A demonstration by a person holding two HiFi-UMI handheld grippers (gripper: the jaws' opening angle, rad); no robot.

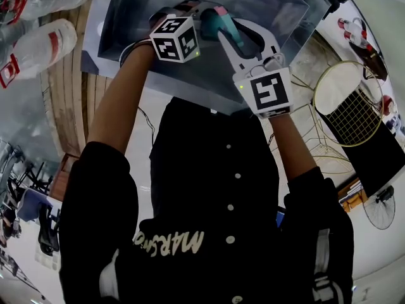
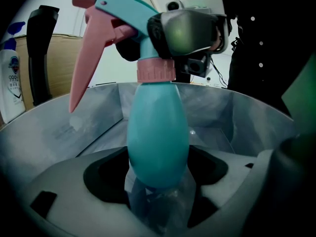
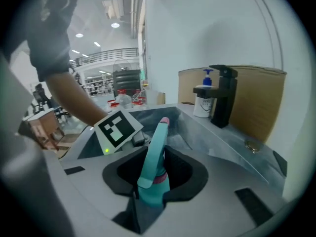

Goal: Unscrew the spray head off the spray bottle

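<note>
A teal spray bottle [image 2: 158, 137] stands upright over the steel sink [image 1: 126, 24]. My left gripper [image 2: 158, 179] is shut on its lower body, and the clear pads [image 2: 140, 201] press on the base. Its spray head [image 2: 123, 14] has a teal top, a pink trigger [image 2: 86, 68] and a pink collar [image 2: 155, 70]. My right gripper [image 3: 150, 194] comes from above and is shut on the spray head [image 3: 154, 152] just over the collar [image 3: 160, 177]. In the head view both grippers meet at the bottle [image 1: 221, 23], with the right gripper [image 1: 235, 29] to its right.
A black faucet [image 3: 224, 95] and a white pump soap bottle [image 3: 203, 100] stand at the sink's rear, before a brown board. Plastic water bottles [image 1: 38, 46] lie on the wooden counter at the left. A gold wire basket [image 1: 354, 106] stands on the right.
</note>
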